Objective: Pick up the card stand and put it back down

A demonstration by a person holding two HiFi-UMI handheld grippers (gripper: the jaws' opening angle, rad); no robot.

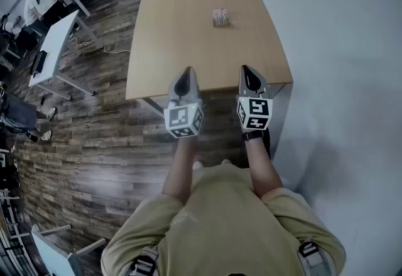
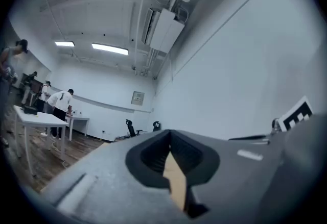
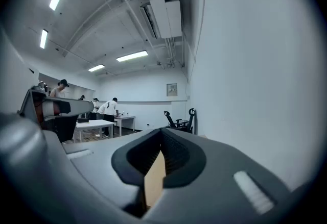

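Head view: card stand (image 1: 220, 17) sits at the counter's (image 1: 169, 48) far side; left gripper (image 1: 186, 73) and right gripper (image 1: 246, 72) hover over its near edge, fingers clenched, empty.

A light tan, square wooden table (image 1: 188, 48) with a smooth top stands on a dark plank floor (image 1: 94, 143), its right edge close beside a white wall (image 1: 339, 48). The only thing on it is a small, pale card stand (image 1: 220, 17), which sits upright toward the far edge, somewhat right of the middle and well apart from the near edge and from every corner.
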